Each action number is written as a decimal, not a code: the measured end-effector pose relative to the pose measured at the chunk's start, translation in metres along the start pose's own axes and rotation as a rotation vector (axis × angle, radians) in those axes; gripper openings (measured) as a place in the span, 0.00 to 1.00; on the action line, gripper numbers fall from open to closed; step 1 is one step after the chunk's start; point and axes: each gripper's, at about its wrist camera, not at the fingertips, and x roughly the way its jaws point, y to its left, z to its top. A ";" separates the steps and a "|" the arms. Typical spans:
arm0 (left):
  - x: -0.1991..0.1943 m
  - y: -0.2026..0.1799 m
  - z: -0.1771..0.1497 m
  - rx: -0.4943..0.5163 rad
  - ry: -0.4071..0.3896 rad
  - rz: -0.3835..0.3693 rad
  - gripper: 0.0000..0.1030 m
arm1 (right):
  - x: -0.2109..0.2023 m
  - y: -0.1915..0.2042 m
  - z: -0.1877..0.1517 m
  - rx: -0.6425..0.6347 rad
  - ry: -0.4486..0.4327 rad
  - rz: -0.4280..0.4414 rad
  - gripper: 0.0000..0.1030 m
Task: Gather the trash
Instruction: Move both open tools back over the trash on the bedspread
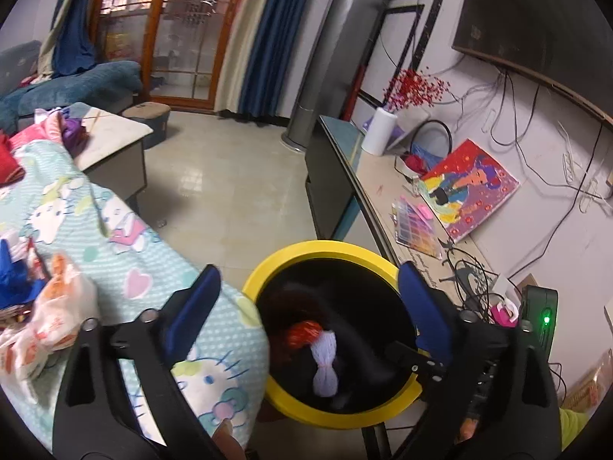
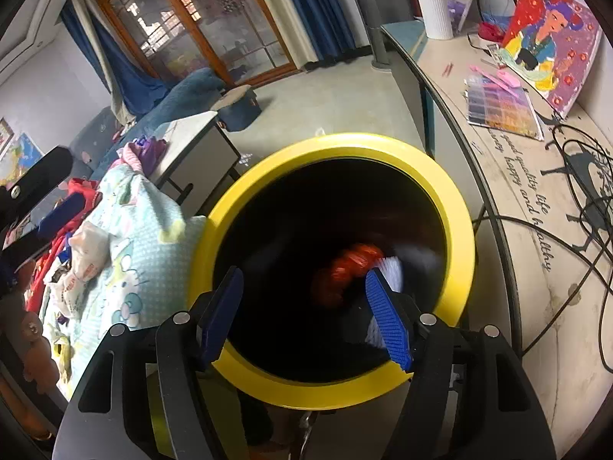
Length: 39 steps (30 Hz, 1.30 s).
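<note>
Hovering both tools, left tool (image 1: 306, 306) and right tool (image 2: 302, 314), released and empty, over the yellow-rimmed bin (image 2: 456, 207); orange wrapper (image 2: 352, 264) and white wrapper (image 1: 325, 360) (light, crinkly, probably pinchable anywhere) dropping inside, near the bin's right wall.

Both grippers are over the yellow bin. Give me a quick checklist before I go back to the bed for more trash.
1. Left gripper open, nothing between its fingers: ok.
2. Right gripper open; white item blurred beside its right finger, apparently free: cannot tell.
3. Red wrapper and white item inside the yellow bin: ok.
4. Bin upright, mouth clear: ok.
5. More trash on the bed: orange-and-white bag still on the cartoon blanket: not ok.
6. Bin's remaining capacity: cannot tell.
</note>
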 end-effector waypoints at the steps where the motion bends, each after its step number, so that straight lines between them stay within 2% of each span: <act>1: -0.006 0.003 -0.001 -0.005 -0.011 0.013 0.88 | -0.001 0.003 0.000 -0.006 -0.005 0.002 0.62; 14: -0.077 0.050 -0.005 -0.073 -0.112 0.149 0.89 | -0.031 0.063 0.007 -0.129 -0.077 0.070 0.63; 15: -0.083 0.054 -0.005 -0.078 -0.121 0.159 0.89 | -0.034 0.068 0.008 -0.139 -0.085 0.074 0.68; 16: -0.087 0.056 -0.005 -0.082 -0.128 0.165 0.89 | -0.037 0.073 0.008 -0.149 -0.093 0.076 0.79; 17: -0.094 0.060 -0.005 -0.086 -0.140 0.175 0.89 | -0.040 0.076 0.008 -0.153 -0.101 0.077 0.80; 22: -0.115 0.071 -0.005 -0.107 -0.178 0.219 0.89 | -0.051 0.101 0.008 -0.202 -0.125 0.096 0.80; 39: -0.165 0.128 -0.022 -0.202 -0.250 0.337 0.89 | -0.050 0.190 -0.006 -0.385 -0.094 0.187 0.80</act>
